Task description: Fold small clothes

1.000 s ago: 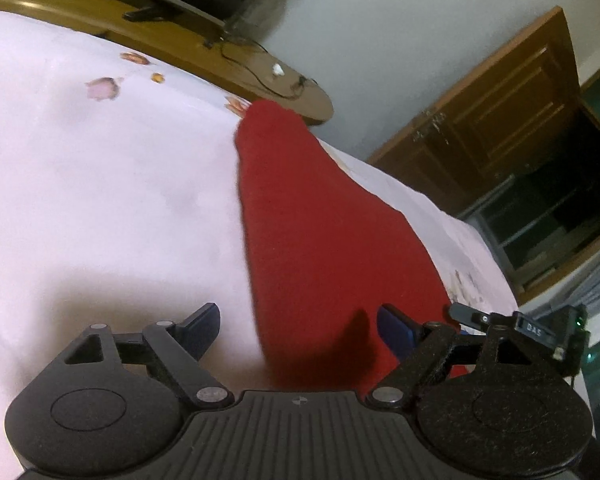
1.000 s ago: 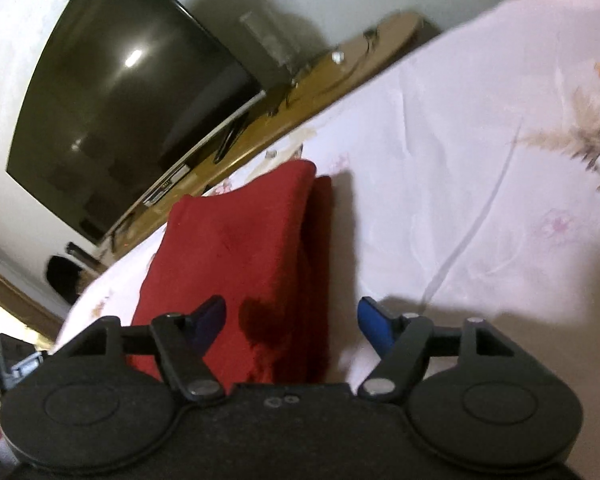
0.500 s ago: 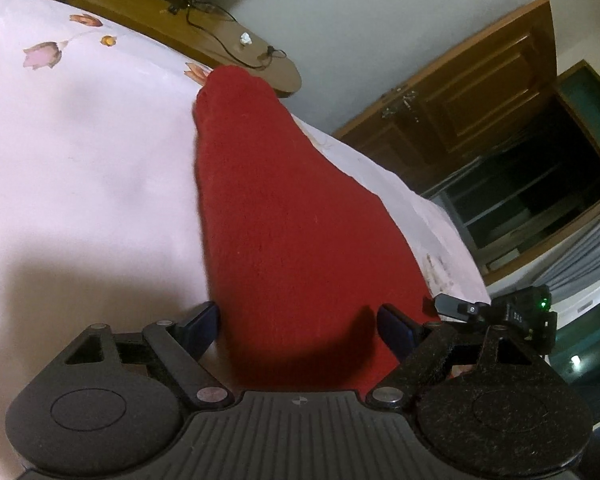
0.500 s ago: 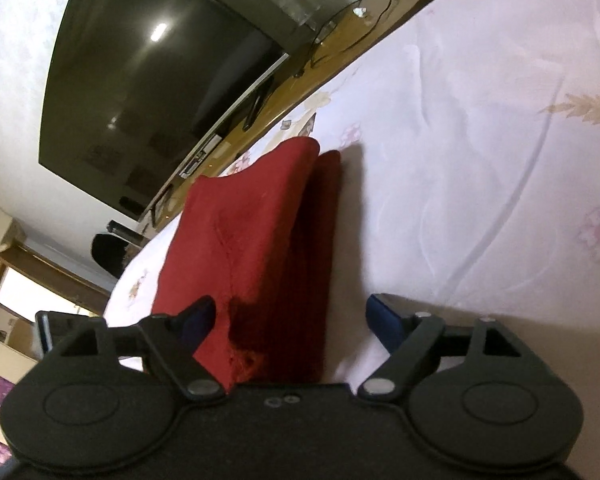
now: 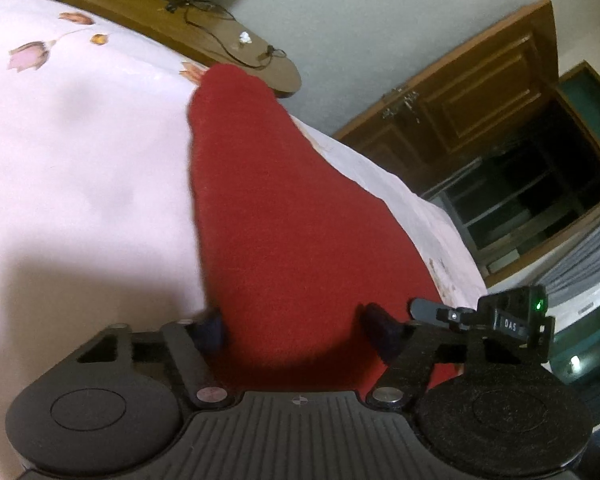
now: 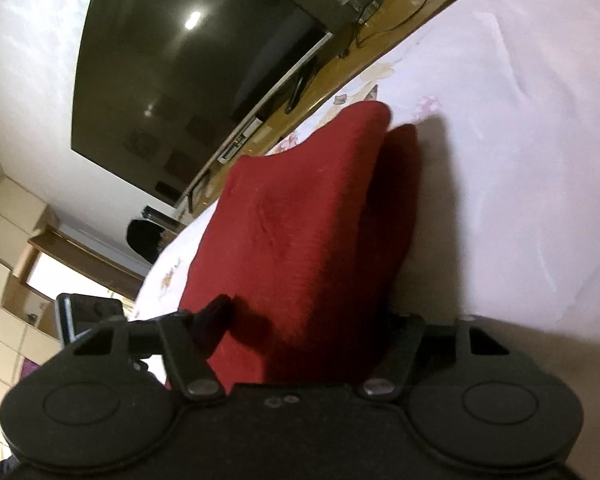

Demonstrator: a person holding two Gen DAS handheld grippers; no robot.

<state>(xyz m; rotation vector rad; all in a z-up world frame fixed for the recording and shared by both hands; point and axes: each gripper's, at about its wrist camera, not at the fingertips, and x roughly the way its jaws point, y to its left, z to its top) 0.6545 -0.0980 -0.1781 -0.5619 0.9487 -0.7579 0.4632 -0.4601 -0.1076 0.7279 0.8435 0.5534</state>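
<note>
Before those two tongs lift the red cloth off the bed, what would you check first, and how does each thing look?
1. Red cloth lies between the left tongs, whose jaws are closing: ok.
2. Red cloth lies between the right tongs, jaws also closing: ok.
3. Pads already pressing firmly on the fabric: cannot tell; the right tongs' far finger is hidden behind the cloth.
4. Cloth already folded once, a second layer showing beside the top one in the right view: ok.
5. Bedsheet not caught in either pair of tongs: cannot tell.
6. Bare sheet beside the cloth for folding: ok.
</note>
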